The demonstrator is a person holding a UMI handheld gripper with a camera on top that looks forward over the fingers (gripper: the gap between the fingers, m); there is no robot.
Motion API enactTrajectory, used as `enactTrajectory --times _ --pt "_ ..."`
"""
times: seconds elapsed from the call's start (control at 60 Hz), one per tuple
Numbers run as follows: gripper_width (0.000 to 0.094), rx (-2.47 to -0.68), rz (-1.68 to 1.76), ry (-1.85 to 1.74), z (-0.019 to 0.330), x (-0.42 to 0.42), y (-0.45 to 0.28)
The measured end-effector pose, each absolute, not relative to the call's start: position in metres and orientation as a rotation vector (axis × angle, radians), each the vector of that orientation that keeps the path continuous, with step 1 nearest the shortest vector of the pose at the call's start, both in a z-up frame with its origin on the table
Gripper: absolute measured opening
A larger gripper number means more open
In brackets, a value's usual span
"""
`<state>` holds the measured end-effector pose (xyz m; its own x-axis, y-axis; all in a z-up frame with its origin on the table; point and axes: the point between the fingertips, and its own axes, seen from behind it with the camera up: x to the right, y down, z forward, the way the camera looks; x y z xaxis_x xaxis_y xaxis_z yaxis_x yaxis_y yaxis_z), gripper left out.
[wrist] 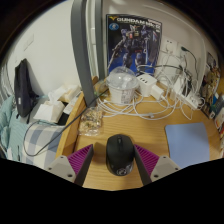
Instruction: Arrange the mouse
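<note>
A black computer mouse point(120, 153) lies on the wooden desk point(150, 128), between my gripper's fingers. My gripper point(114, 150) is open. The right pink pad point(148, 160) sits close against the mouse's right side. The left pink pad point(78, 160) stands apart from the mouse, with bare desk showing between them. The mouse rests on the desk on its own.
A light blue flat mat point(190, 143) lies on the desk to the right. Beyond the mouse stand a small glass jar point(92, 122), a clear plastic tub point(121, 87) and a white power strip with cables point(152, 86). A poster point(133, 40) hangs on the wall.
</note>
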<state>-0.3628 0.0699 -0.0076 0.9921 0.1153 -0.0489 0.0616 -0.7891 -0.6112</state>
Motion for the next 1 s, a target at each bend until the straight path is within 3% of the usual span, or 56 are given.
enactTrajectory --times 0.15,0.217,0.233,0.267,0.283,0.433,0.567,0.75,0.85,1.0 --pt "0.0761 -2.472 0.112 -0.111 -0.008 -0.359 0.07" --pt "0.0663 -2.471 0.093 -0.107 -0.008 -0.354 0.071" --pt "0.0678 -2.472 0.095 -0.106 -0.008 -0.354 0.071" --pt "0.0511 -2.47 0.091 -0.102 -0.008 -0.353 0.072" --pt "0.0492 -2.467 0.095 -0.106 -0.008 -0.353 0.072" --pt "0.0452 -2.453 0.101 -0.117 -0.007 -0.352 0.072" --pt "0.0312 -2.439 0.074 -0.078 -0.007 -0.35 0.074" --pt "0.029 -2.447 0.1 -0.069 -0.004 -0.353 0.078" --pt "0.0289 -2.399 0.102 -0.085 0.03 -0.345 0.083" --pt "0.0293 -2.272 0.038 -0.087 0.118 -0.301 0.098"
